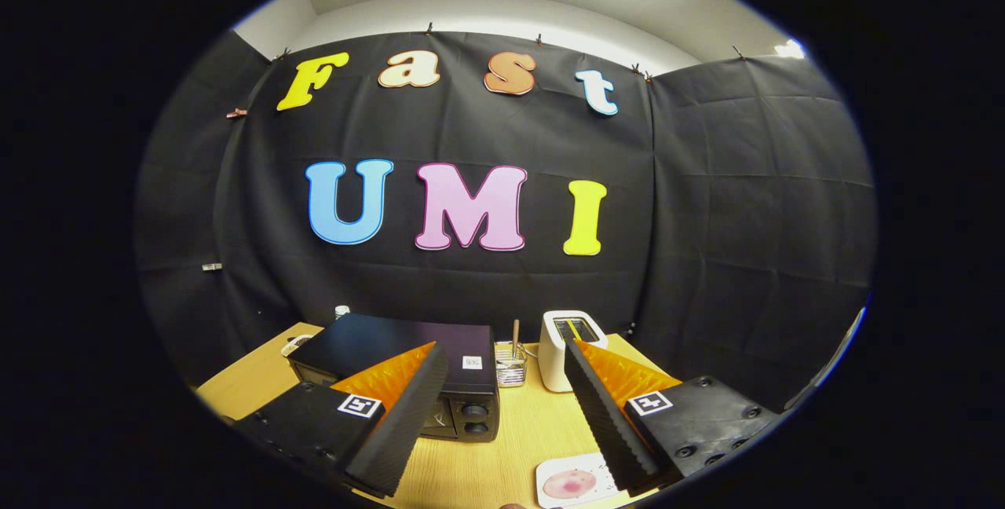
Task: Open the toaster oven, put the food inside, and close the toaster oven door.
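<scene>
A black toaster oven (408, 352) stands on the wooden table (518, 446), partly behind my left finger (400, 407); its door looks shut and two knobs show on its right front. A pink round piece of food (571, 483) lies on a white plate (550, 470) close below, just inside my right finger (604, 407). My gripper (506, 356) hovers high above the table, open wide, with nothing between its fingers.
A white pop-up toaster (564, 348) stands to the right of the oven. Between them is a small wire holder (510, 366) with a stick in it. A small white item (297, 344) lies behind the oven's left corner. Black cloth walls close the booth.
</scene>
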The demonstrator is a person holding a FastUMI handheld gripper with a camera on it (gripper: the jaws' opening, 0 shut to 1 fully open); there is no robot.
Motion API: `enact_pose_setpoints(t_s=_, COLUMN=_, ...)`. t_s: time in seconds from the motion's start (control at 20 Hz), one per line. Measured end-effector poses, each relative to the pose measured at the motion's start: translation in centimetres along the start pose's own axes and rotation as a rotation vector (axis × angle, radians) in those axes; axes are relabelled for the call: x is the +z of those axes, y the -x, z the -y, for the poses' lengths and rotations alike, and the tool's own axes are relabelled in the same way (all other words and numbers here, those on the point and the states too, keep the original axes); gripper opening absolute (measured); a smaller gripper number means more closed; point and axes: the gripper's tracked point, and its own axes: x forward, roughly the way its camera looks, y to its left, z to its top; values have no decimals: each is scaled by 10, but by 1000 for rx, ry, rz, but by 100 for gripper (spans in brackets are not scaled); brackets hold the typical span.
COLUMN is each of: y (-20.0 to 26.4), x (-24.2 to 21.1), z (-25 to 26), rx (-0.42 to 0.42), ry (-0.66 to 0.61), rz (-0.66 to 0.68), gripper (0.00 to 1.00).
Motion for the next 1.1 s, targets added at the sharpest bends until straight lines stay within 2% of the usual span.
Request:
enact_pose_setpoints(t_s=0.45, y=-14, x=-25, z=-32, rx=36, ry=-19, rz=-79, gripper=98)
enact_pose_setpoints(t_s=0.6, y=-25, x=-42, z=-54, rx=60, ry=-47, rz=-132, gripper=98)
enact_pose_setpoints(t_s=1.1, y=-58, x=-89, z=-148, rx=139, ry=-28, rz=-244, gripper=98)
